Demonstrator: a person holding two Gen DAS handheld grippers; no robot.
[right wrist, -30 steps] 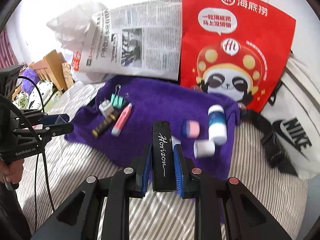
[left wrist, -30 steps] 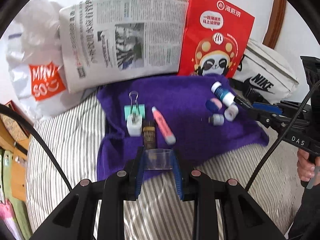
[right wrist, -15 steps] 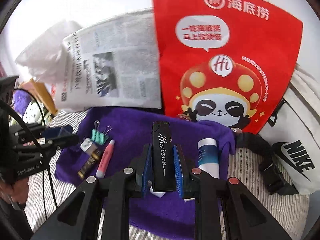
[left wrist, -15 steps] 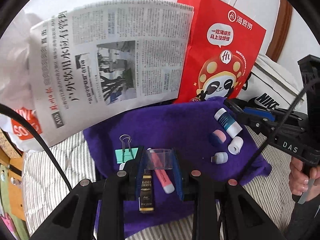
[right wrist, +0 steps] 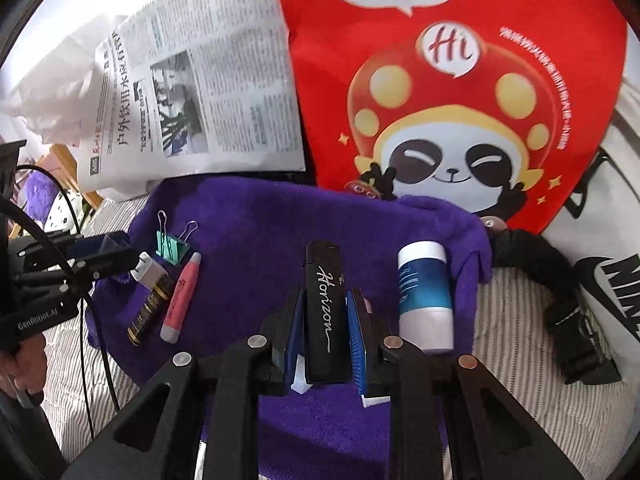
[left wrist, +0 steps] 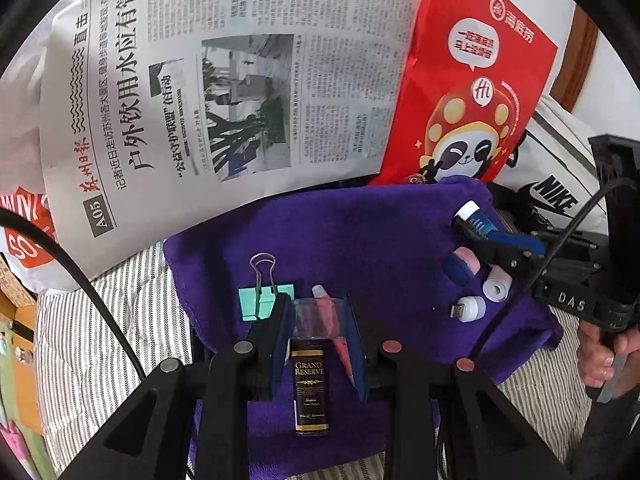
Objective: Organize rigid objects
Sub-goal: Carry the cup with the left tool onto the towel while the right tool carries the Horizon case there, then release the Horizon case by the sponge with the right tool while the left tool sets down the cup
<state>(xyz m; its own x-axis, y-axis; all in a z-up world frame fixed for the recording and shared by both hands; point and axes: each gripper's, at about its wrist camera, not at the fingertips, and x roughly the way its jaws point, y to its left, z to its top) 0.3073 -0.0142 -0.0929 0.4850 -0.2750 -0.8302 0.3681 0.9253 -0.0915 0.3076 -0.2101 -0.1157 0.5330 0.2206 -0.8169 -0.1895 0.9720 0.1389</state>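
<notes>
My left gripper [left wrist: 318, 314] is shut on a small clear plastic cup [left wrist: 318, 318], held low over the purple towel [left wrist: 360, 240]. Beneath it lie a black "Grand Reserve" tube [left wrist: 311, 390] and a pink tube [left wrist: 340, 344]; a teal binder clip [left wrist: 262, 298] lies to the left. My right gripper [right wrist: 326, 320] is shut on a black "Horizon" lighter [right wrist: 326, 312], low over the towel [right wrist: 260, 232]. A blue-and-white bottle [right wrist: 426, 296] lies right beside it. The binder clip [right wrist: 172, 242], pink tube [right wrist: 180, 298] and black tube [right wrist: 148, 312] lie at the left.
A newspaper [left wrist: 224, 92], a red panda paper bag [left wrist: 472, 92] and a white Nike bag [left wrist: 560, 184] stand behind the towel. Small white caps [left wrist: 496, 286] and a blue-pink piece [left wrist: 462, 266] lie on the towel's right. Striped bedding [left wrist: 120, 320] surrounds it.
Both grippers have moved forward and lower over the towel, each still holding its object. The right gripper now reaches beside the blue-and-white bottle.
</notes>
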